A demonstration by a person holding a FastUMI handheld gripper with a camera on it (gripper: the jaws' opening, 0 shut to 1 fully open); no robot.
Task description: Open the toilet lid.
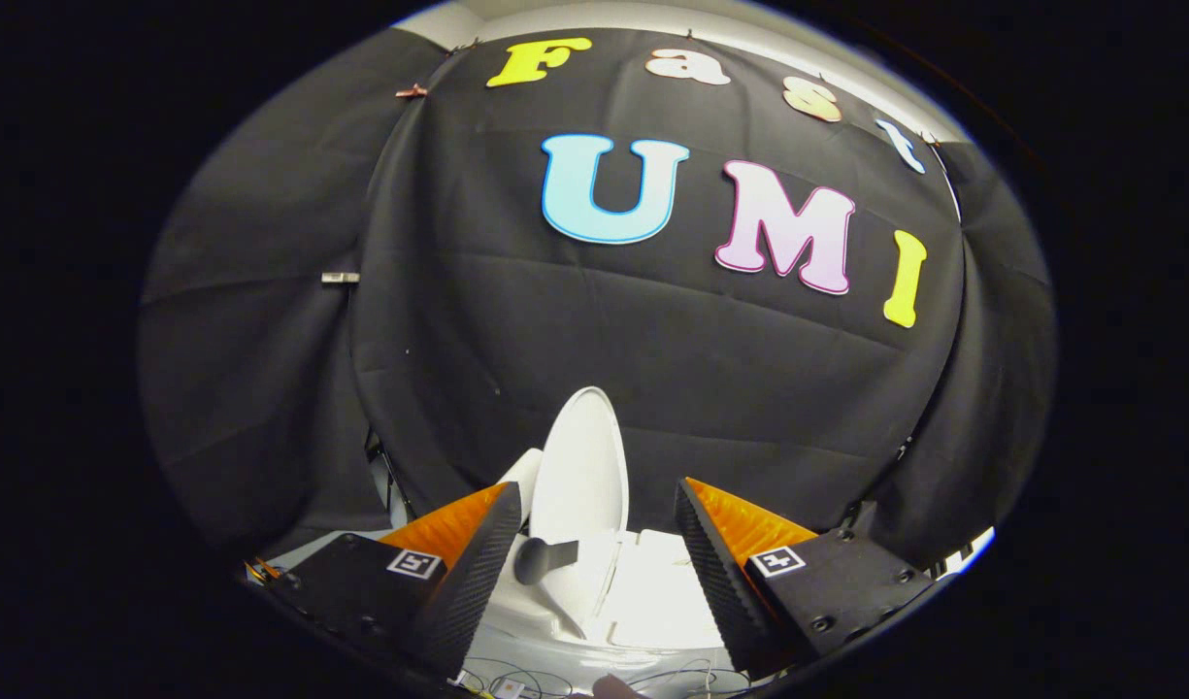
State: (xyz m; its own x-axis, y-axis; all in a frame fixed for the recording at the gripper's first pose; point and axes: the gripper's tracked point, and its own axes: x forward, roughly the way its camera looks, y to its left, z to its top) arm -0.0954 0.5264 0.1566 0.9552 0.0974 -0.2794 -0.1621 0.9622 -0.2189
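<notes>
A small white toilet (643, 597) stands just ahead of my fingers, against the black cloth wall. Its oval lid (582, 476) stands raised, upright and leaning back a little, rising between and beyond my two fingertips. A grey flush handle (544, 559) sticks out from the toilet close to my left finger. My gripper (599, 519) is open, its fingers wide apart on either side of the lid, touching nothing that I can see.
Black cloth hangs on all sides behind the toilet. Thin wires (516, 675) and a fingertip of a person's hand (613, 687) lie below the toilet, nearest to me. A small grey clip (340, 278) is fixed on the cloth at the left.
</notes>
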